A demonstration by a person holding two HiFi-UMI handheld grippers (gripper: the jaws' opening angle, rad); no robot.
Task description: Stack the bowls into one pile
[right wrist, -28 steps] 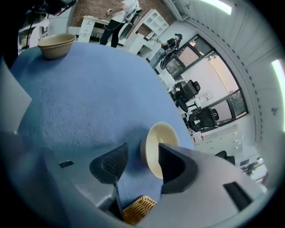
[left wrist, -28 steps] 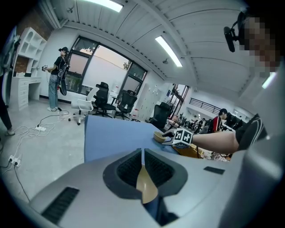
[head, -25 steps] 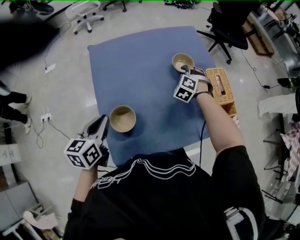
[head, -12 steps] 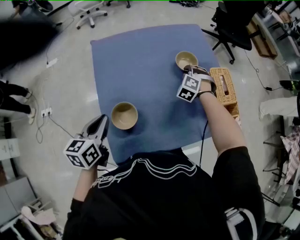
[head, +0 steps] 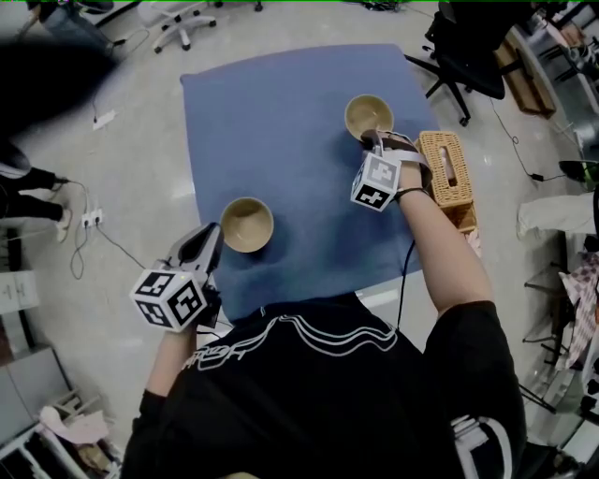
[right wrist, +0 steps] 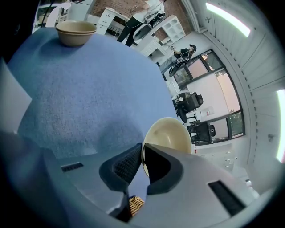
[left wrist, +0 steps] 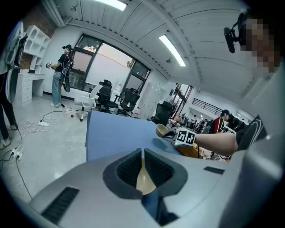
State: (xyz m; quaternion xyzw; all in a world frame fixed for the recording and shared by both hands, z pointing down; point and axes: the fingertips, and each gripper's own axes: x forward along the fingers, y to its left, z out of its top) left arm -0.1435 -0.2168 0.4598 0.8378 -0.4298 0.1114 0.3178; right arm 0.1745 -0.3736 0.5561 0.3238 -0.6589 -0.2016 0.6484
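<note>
Two tan bowls sit on the blue-covered table (head: pixel 281 122). At the far right, the far bowl (head: pixel 368 116) (right wrist: pixel 167 133) has its near rim between the closing jaws of my right gripper (head: pixel 372 140) (right wrist: pixel 142 156). The pads press on the rim, and the bowl tilts slightly above its shadow. The near bowl (head: pixel 247 224) (right wrist: pixel 75 32) rests at the front left. My left gripper (head: pixel 211 241) (left wrist: pixel 142 158) hovers just left of it with its jaws together. In the left gripper view that bowl shows only as a tan sliver (left wrist: pixel 144 182) through the slit.
A wicker basket (head: pixel 444 173) stands off the table's right edge, close to my right wrist. A black office chair (head: pixel 459 56) is at the back right and a white one (head: pixel 178 28) at the back left. Cables run over the floor on the left.
The right jaws have closed on the far bowl's rim, and bowl and gripper have shifted slightly away and up. The left gripper and the near bowl have stayed put.
</note>
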